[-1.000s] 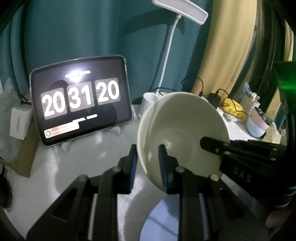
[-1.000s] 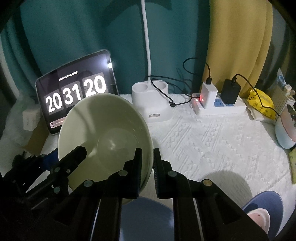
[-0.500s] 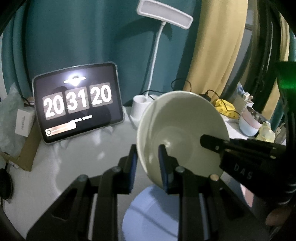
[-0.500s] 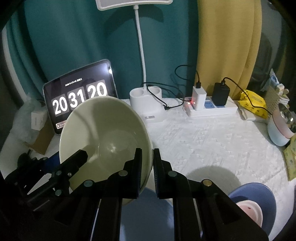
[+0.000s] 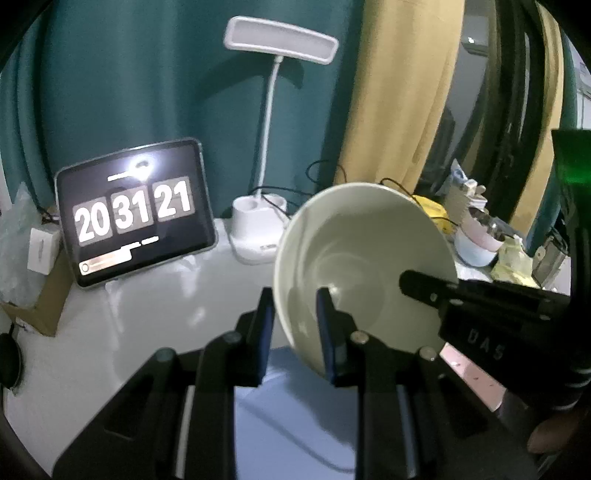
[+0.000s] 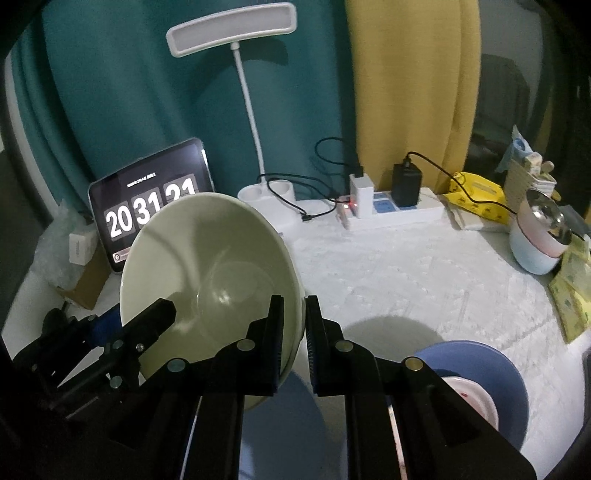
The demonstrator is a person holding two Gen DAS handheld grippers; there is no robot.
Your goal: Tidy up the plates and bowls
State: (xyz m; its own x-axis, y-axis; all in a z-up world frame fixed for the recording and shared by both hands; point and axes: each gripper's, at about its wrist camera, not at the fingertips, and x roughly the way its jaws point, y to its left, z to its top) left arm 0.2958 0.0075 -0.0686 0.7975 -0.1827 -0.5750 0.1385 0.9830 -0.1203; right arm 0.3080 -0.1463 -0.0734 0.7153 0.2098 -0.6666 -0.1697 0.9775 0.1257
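Cream-white and smooth, the big bowl [image 5: 364, 258] is up in the air, tipped on its side with its open face turned toward me. My left tool [image 5: 295, 332] is pinched on the bowl's rim, one finger inside and one outside. My right tool [image 6: 293, 339] is pinched on the rim at the other side, so both tools grasp the same bowl.

Under the bowl, on the white worktop [image 6: 406, 266], lies a pale blue plate [image 5: 295, 417]. To the right of the bowl sits a blue bowl [image 6: 502, 380] with a small pink dish [image 6: 476, 402] inside it. Behind the bowl a tablet [image 5: 136, 214] leans back and shows a clock. A white lamp [image 6: 236, 33] stands behind the bowl too, beside a power strip [image 6: 391, 212] with plugs in it. Far off to the right of the bowl is a little pink and blue pot [image 6: 539, 240].
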